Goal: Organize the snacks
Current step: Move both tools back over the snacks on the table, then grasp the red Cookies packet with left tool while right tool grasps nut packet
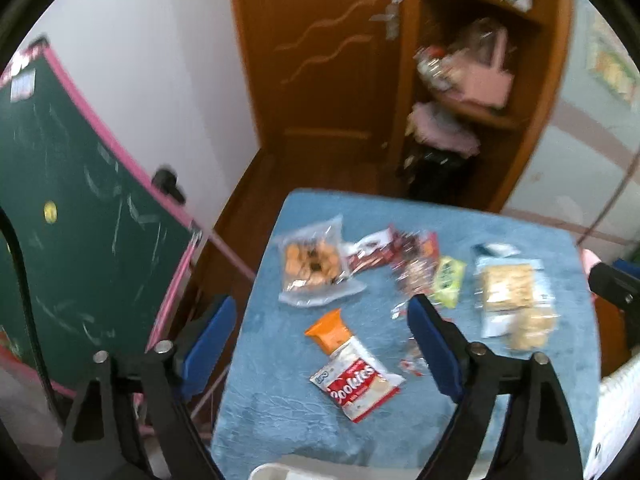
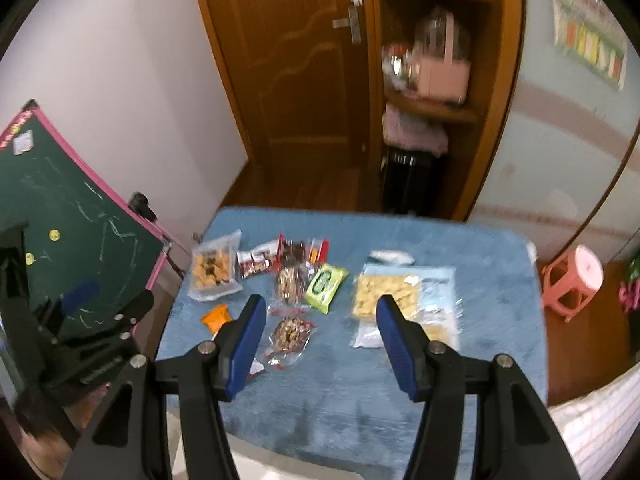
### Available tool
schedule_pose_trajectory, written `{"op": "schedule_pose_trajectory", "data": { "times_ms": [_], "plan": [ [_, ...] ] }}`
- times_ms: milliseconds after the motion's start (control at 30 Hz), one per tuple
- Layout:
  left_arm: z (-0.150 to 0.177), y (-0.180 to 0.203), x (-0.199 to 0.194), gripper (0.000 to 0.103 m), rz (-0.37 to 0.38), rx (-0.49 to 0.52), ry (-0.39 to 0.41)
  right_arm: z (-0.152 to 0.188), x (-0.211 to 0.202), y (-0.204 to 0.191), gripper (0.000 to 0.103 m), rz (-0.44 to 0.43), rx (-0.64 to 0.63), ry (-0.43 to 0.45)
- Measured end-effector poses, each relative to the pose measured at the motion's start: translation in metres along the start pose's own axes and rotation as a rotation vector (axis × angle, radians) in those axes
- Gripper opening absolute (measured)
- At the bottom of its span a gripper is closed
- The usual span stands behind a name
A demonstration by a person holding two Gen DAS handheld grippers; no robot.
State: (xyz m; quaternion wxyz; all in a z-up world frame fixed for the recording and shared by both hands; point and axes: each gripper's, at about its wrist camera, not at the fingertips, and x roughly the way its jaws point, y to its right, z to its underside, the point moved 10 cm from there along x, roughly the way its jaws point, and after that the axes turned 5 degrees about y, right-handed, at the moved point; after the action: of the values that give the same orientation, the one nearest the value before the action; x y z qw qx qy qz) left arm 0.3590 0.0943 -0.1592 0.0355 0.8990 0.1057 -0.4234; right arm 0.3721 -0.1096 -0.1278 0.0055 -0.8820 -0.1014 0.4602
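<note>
Both hand-held grippers, left (image 1: 320,332) and right (image 2: 320,334), hang spread and empty above the blue worktop (image 2: 480,248) where the cookies packet (image 1: 356,380) lies among crowded snack bags, so a careless pinch may catch two.

Snack packets (image 2: 298,280) lie scattered on the table (image 2: 480,360), chalkboard (image 2: 80,220) left, shelf (image 2: 432,112) behind

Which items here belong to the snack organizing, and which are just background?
Job items, all on the blue tablecloth:
cookies packet
clear biscuit bag
green packet
large cracker bag
red wrappers
nut packets

Just lying about:
chalkboard
wooden door
shelf unit
pink stool
</note>
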Motion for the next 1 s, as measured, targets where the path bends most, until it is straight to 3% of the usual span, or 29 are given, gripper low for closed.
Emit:
{"op": "schedule_pose_trajectory", "data": {
  "times_ms": [167,300,700,833,1000],
  "plan": [
    [0.053,-0.010,0.072,0.084,-0.009,-0.147,-0.182,0.026,0.075,-0.002,0.058,-0.023,0.040,-0.116],
    [0.089,-0.007,0.109,0.077,0.015,-0.210,-0.306,0.052,0.120,-0.004,0.058,-0.054,0.083,-0.216],
    [0.133,0.007,0.139,0.077,0.044,-0.248,-0.475,0.094,0.194,-0.021,0.058,-0.119,0.150,-0.385],
    [0.141,0.010,0.144,0.077,0.061,-0.291,-0.511,0.098,0.203,-0.025,0.060,-0.104,0.141,-0.377],
    [0.142,0.014,0.139,0.077,0.047,-0.258,-0.525,0.101,0.200,-0.024,0.061,-0.099,0.128,-0.408]
  ]
}}
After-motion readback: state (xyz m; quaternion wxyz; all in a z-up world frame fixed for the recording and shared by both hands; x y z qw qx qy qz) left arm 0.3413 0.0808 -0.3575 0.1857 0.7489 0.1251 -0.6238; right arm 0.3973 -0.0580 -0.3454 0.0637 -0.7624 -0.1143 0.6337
